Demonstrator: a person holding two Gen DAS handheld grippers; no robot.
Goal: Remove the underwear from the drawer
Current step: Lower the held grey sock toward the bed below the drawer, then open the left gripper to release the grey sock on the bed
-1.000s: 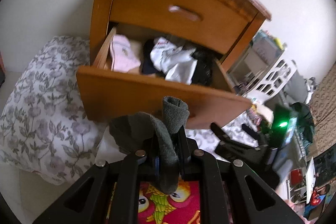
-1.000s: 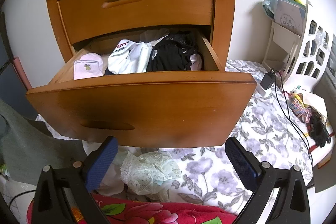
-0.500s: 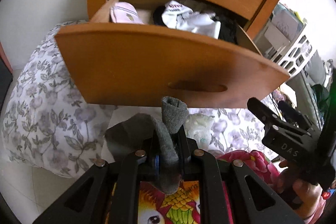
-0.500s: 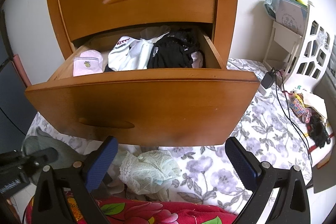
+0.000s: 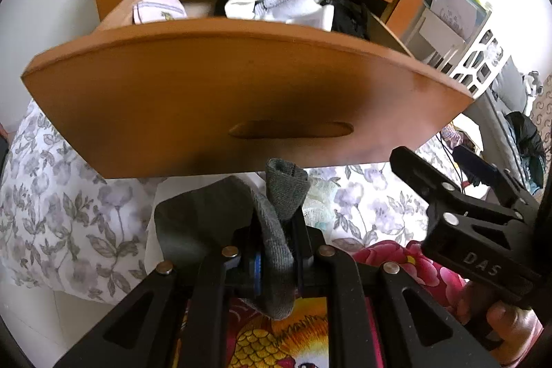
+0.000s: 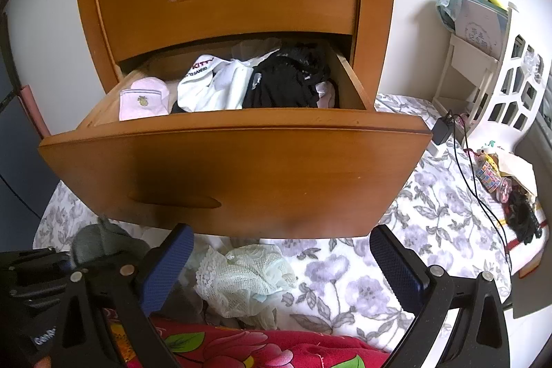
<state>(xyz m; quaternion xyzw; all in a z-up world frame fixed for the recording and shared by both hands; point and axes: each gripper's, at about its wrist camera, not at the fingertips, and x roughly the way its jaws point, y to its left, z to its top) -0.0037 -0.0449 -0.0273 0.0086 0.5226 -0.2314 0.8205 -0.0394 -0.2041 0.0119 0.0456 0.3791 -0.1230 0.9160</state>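
Grey underwear (image 5: 276,230) was clamped in the left gripper (image 5: 277,259), its jaws nearly closed, below the drawer (image 5: 241,99) front over the floral bed (image 6: 431,230). Beside it, the right gripper (image 6: 279,271) gaped empty, nearer the lace piece (image 6: 241,278).

left hand-held gripper (image 5: 276,264): black plastic arms with triangular cut-outs, silver round screws at the joints, blue pads on the inner faces
right hand-held gripper (image 6: 279,268): black frame with triangular cut-outs and silver screws
right fingers (image 6: 396,264): dark blue textured pads on both
marking: raised letters "DAS" on the right hand-held gripper's side, seen from the left wrist view
hand (image 5: 510,326): bare fingers at the right handle
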